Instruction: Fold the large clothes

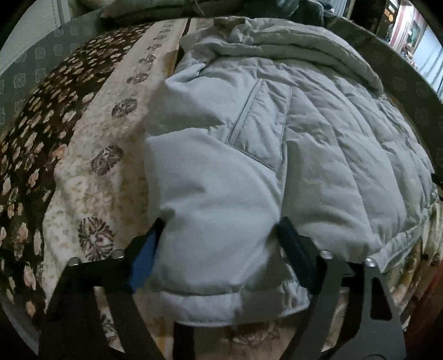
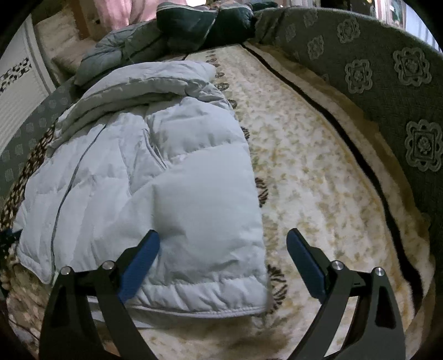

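Note:
A pale grey quilted puffer jacket (image 1: 304, 138) lies spread on a patterned blanket, its hem toward me. My left gripper (image 1: 221, 221) straddles the jacket's near left corner; puffy fabric fills the gap between its jaws and both blue pads (image 1: 142, 257) press into it. In the right wrist view the same jacket (image 2: 138, 166) lies to the left. My right gripper (image 2: 223, 233) stands open over the jacket's right hem corner. Its left finger is above the fabric and its right finger above the bare blanket; neither pad presses on anything.
The cream floral blanket (image 2: 318, 180) has a brown flowered band (image 1: 33, 144) on the left. A grey-green padded rim with flower motifs (image 2: 387, 91) curves around it. Dark and grey-blue clothes (image 2: 205, 25) are heaped at the far end.

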Available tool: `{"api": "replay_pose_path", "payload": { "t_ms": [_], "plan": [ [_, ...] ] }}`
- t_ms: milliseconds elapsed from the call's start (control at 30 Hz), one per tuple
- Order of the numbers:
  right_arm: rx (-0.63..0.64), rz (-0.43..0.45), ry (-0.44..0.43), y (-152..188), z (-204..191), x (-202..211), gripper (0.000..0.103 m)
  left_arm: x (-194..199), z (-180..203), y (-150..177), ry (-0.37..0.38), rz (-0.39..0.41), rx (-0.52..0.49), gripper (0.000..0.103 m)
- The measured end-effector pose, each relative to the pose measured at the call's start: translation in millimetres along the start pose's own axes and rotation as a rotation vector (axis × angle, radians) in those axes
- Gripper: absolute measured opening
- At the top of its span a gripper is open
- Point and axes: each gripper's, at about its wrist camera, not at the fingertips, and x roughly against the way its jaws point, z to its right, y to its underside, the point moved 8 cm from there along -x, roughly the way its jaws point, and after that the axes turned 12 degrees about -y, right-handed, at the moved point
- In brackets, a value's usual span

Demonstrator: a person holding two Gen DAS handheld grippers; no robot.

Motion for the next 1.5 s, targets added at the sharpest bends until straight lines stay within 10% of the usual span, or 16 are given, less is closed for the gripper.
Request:
{"api": "replay_pose_path", "payload": {
  "t_ms": [400, 733, 967, 1500],
  "plan": [
    [-0.023, -0.127, -0.14, 8.4, 0.9, -30.5, 0.092, -11.8, 12.8, -9.9, 0.044, -0.024, -0.012, 0.075],
    [0.035, -0.126, -0.136, 9.1, -32.9, -34.8, 0.034, -9.6, 15.9, -10.4, 0.033, -0.022, -0.005, 0.072],
    [0.046, -0.074, -0.13, -28.8, -48.0, -23.0, 0.022, 9.2, 11.9, -31.5, 0.131, -0.057, 0.049, 0.032],
    [0.127, 0.083, -0.195, -171.5, -79.7, 10.8, 0.021, 78.0, 17.3, -155.6, 0.19, 0.057, 0.11, 0.021]
  ]
}}
